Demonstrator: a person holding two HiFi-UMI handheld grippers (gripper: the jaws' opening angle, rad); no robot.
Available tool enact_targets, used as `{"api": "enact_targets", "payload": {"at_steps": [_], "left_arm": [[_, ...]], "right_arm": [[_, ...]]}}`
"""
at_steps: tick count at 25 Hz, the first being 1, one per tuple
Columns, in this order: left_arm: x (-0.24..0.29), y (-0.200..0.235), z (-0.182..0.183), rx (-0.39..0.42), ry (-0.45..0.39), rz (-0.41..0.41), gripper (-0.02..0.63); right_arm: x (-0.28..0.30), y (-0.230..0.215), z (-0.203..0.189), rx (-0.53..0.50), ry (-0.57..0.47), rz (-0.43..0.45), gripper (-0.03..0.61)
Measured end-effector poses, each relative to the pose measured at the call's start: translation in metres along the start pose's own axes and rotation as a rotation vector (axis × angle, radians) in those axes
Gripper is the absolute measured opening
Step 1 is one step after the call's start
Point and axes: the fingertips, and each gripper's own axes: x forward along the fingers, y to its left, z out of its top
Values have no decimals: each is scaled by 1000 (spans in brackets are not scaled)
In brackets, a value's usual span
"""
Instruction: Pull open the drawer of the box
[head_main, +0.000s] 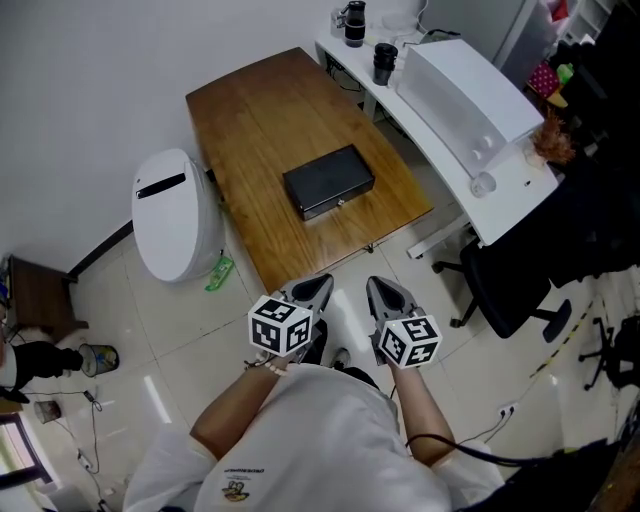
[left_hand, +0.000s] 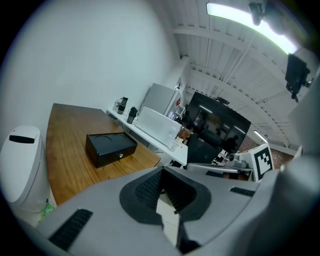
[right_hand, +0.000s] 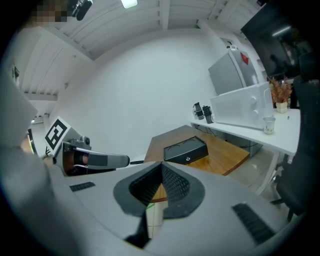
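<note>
White bin (head_main: 178, 215) seen by head cam, not right gripper (head_main: 382, 288) view; its & left gripper (head_main: 320, 286) fingers together.

The left forearm (head_main: 235, 408) and right forearm (head_main: 420, 405) reach out side by side from the body at 6 o'clock in the head view. The left gripper (head_main: 318, 289) points toward 1 o'clock and the right gripper (head_main: 381, 291) toward 11 o'clock, their tips near each other but apart. Both pairs of jaws are closed tip to tip, holding nothing.
</note>
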Motion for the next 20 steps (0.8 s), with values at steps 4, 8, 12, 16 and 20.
{"api": "enact_targets", "payload": {"at_steps": [4,8,12,16,20], "left_arm": [[19,25,14,-9,17,-9,2],[35,49,27,-9,26,-4,2],[51,70,35,-22,37,2,2],[64,86,36,-24,60,-3,2],[78,101,33,-8,90,-5,2]], "right_arm": [[33,-16,6,-6,17,-33,-14],[65,-26,15,-6,29,-49,-12],[94,-38,22,-9,38,-75,6],[123,-49,23,-16,61,-95,34],[152,-59,16,-16,88,-102,52]]}}
